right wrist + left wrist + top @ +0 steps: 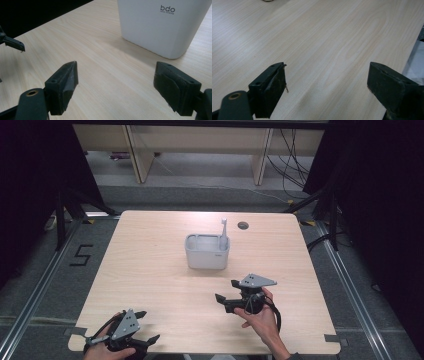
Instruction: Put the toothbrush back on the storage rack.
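Your right claw [226, 290] sits right of centre in the high view, jaws spread wide and holding nothing. It stands just short of the white tub [207, 251], which is at mid-frame on the bench [150, 270]. In the right gripper view the tub [160, 25] fills the upper right, clear of both jaws, with bare wood between them. A white brush [224, 234] stands upright in the tub's right rear corner, its handle rising above the rim.

Your left claw [147, 326] rests at the lower left of the high view, near the bench's front edge. Its jaws are also spread and empty. In the left gripper view the bench [324, 45] runs bare ahead of them.

Risks, as judged from this position:

- The tub looks light and is not held down. A push from one jaw tip against its wall would likely slide or tip it rather than give you a hold. Your left claw is too far off to steady it.
- The brush handle is thin and leans on the rim. A grasp taken off centre could let it pivot or knock it down inside the tub.
- If you lift the brush at an angle, it may catch the rim and drag the tub along.
- Your left claw is close to the front edge, so its cable may snag there.
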The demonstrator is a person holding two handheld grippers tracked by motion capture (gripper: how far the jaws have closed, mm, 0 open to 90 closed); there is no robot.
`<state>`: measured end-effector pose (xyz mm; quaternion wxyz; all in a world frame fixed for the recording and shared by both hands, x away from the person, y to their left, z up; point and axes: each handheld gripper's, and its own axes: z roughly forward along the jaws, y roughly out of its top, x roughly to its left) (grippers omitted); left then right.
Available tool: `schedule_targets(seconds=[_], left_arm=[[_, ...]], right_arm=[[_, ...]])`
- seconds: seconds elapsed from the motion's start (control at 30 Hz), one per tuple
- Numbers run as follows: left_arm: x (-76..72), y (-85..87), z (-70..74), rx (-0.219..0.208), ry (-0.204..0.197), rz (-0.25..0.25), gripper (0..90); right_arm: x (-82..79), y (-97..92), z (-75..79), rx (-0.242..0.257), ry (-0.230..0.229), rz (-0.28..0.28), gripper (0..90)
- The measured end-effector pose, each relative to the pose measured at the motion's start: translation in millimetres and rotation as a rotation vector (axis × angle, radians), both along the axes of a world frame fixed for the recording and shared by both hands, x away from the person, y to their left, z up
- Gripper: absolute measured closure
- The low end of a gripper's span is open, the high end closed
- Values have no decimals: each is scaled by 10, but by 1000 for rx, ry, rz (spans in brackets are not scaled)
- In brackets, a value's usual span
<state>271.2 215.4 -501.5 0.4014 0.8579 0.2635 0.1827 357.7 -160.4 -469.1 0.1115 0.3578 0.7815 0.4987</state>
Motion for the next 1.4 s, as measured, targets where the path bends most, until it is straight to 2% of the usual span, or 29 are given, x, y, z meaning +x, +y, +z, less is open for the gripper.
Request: schedule_targets(seconds=[0.03, 0.07, 0.17, 0.2, 0.23, 0.3, 0.33, 0.37, 0.4, 0.43, 0.47, 0.5, 0.53, 0.57, 0.6, 0.63, 0.73, 0.77, 0.8, 0.9, 0.93, 0.97, 1.03, 1.07, 1.1, 1.17, 1.23, 1.27, 1.4], left_arm=[[7, 15, 9, 28, -5, -4, 147], [8, 14, 8, 24, -6, -7, 147], [3, 4, 2, 2, 1, -3, 147], [0, 0, 1, 0, 1, -1, 147], [6, 12, 9, 27, -5, -4, 148], [10, 16, 12, 33, -7, -6, 148], [10, 15, 12, 29, -8, -6, 147], [0, 0, 1, 1, 0, 0, 148], [7, 15, 11, 30, -6, -6, 148], [8, 15, 11, 31, -7, -5, 147], [9, 16, 12, 32, -7, -5, 148], [10, 16, 12, 30, -7, -6, 148], [2, 2, 3, 1, 4, -4, 148], [-1, 0, 0, 1, 0, 0, 148], [7, 16, 12, 31, -6, -6, 147], [10, 17, 13, 33, -8, -6, 148], [1, 2, 3, 0, 4, -3, 148], [-1, 0, 1, 1, -1, 0, 148], [7, 13, 11, 29, -6, -4, 148], [8, 13, 12, 31, -7, -4, 148], [7, 13, 12, 30, -7, -4, 148], [7, 11, 9, 27, -7, -3, 148], [8, 14, 11, 31, -6, -4, 147], [9, 15, 12, 32, -8, -4, 148], [8, 15, 13, 33, -8, -5, 147], [7, 13, 11, 31, -7, -4, 148], [6, 10, 9, 24, -5, -4, 148], [7, 13, 11, 31, -7, -3, 148], [6, 9, 8, 25, -5, -4, 148]], right_arm=[[-7, -10, 5, -15, -14, 2, 196], [-34, -2, 11, -1, 14, -8, 189], [-47, -8, 5, -9, -8, 3, 172], [-65, 1, 0, 1, 12, -2, 162], [-67, 1, -7, 3, 11, 2, 160], [-84, -7, -8, -6, 8, 5, 160], [-90, -2, -14, 3, 12, 9, 160], [-92, -8, -15, -5, 4, 16, 160], [-113, -11, -13, -5, 2, 3, 160], [-124, -10, -14, 0, 22, 10, 160], [-128, -16, -17, -4, 9, 10, 159], [-143, -17, -15, -2, 22, 8, 159], [-150, -15, -17, 5, 26, 7, 160], [-162, -18, -21, 6, 24, 2, 159], [-168, -22, -22, 7, 24, 7, 159], [-168, -28, -22, 0, 13, 12, 160], [-195, -41, -33, -11, 17, -1, 159], [-206, -52, -31, -9, 7, 10, 159], [-219, -46, -39, 5, 23, 11, 159], [-250, -59, -41, -3, 32, 9, 159], [-254, -67, -44, -13, 10, 11, 159], [-273, -58, -48, 4, 39, 6, 158], [-279, -80, -54, -20, 8, 14, 157], [-303, -77, -54, -16, 36, 4, 157], [-298, -80, -64, -16, 18, 11, 157], [-317, -83, -76, -18, 33, 14, 156], [-336, -94, -79, -28, 26, 1, 156], [-352, -88, -85, -19, 50, 1, 155], [-406, -97, -99, -31, 64, -15, 155]])
